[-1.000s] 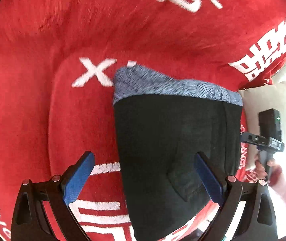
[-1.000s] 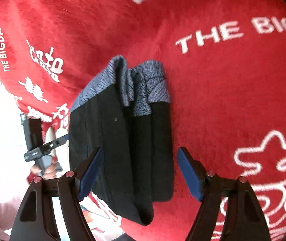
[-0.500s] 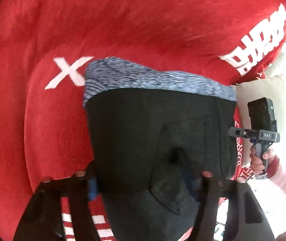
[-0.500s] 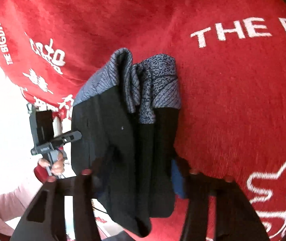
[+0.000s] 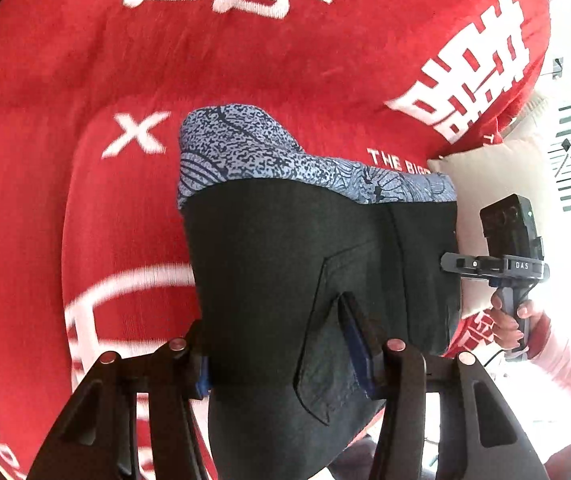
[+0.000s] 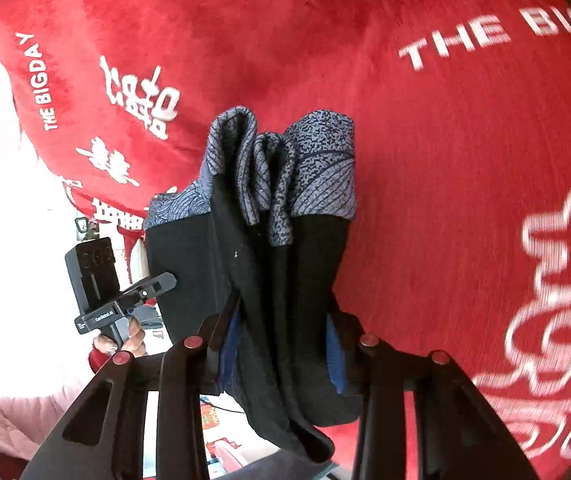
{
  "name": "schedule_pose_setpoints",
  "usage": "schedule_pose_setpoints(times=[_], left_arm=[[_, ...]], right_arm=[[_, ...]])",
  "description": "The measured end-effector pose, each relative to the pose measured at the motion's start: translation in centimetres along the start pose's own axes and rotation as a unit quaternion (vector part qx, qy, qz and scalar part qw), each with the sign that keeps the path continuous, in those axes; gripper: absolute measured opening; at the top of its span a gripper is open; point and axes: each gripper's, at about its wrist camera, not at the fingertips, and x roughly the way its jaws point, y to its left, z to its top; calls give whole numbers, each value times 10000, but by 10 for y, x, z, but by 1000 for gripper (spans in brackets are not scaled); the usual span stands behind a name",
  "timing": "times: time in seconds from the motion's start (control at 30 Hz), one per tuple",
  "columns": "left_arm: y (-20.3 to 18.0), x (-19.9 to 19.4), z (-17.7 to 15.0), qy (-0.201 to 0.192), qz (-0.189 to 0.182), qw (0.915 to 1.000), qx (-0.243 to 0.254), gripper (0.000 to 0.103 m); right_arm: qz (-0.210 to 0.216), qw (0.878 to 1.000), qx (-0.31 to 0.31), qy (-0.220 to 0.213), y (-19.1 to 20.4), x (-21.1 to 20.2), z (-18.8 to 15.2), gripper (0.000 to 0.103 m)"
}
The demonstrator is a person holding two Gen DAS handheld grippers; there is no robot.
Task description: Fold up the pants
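1. Compared with 1 second ago, when both pairs of fingers were spread wide around the fabric, the pants [image 5: 285, 264] are now clamped at their near end by both grippers.
2. In the left wrist view, the left gripper [image 5: 283, 360] is seen closed on the pants, its blue pads [image 5: 355, 344] pressed into the black cloth beside a back pocket [image 5: 325, 360].
3. Since then the folded pants have been raised off the red blanket [image 5: 85, 80]; they hang forward from the fingers, the blue patterned waistband [image 5: 245, 152] farthest from the camera.
4. At the right edge of that view, the right gripper is seen held upright by its handle in a hand [image 5: 509, 320], in front of a cream cushion [image 5: 497, 184].
5. In the right wrist view, the right gripper [image 6: 281, 348] is shown closed on the bunched layers of the pants [image 6: 285, 280], the waistband [image 6: 281, 168] folded into several pleats.
6. At the left of that view, the left gripper is seen gripped by a hand [image 6: 125, 336] beyond the blanket's left edge.
7. The red blanket [image 6: 445, 160] with white lettering lies beneath and behind the pants.
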Motion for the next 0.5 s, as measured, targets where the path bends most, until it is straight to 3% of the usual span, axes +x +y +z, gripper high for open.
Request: schedule_pose_setpoints(times=[0.2,0.3,0.37,0.5], left_arm=[[13,22,-51,336,365,9986,-167,54],[22,21,-62,38,576,9979,-285,68],[23,22,-61,-34,884,9951,-437,86],[6,17,-64,-103,1548,9874,-311,86]], right_arm=[[-268,9994,86,195,-9,15,-43,41],[-489,9987,103,35,-18,23,-52,44],[-673,9976,106,-105,-17,23,-52,50],[-1507,9881,-208,-226,5,22,-55,59]])
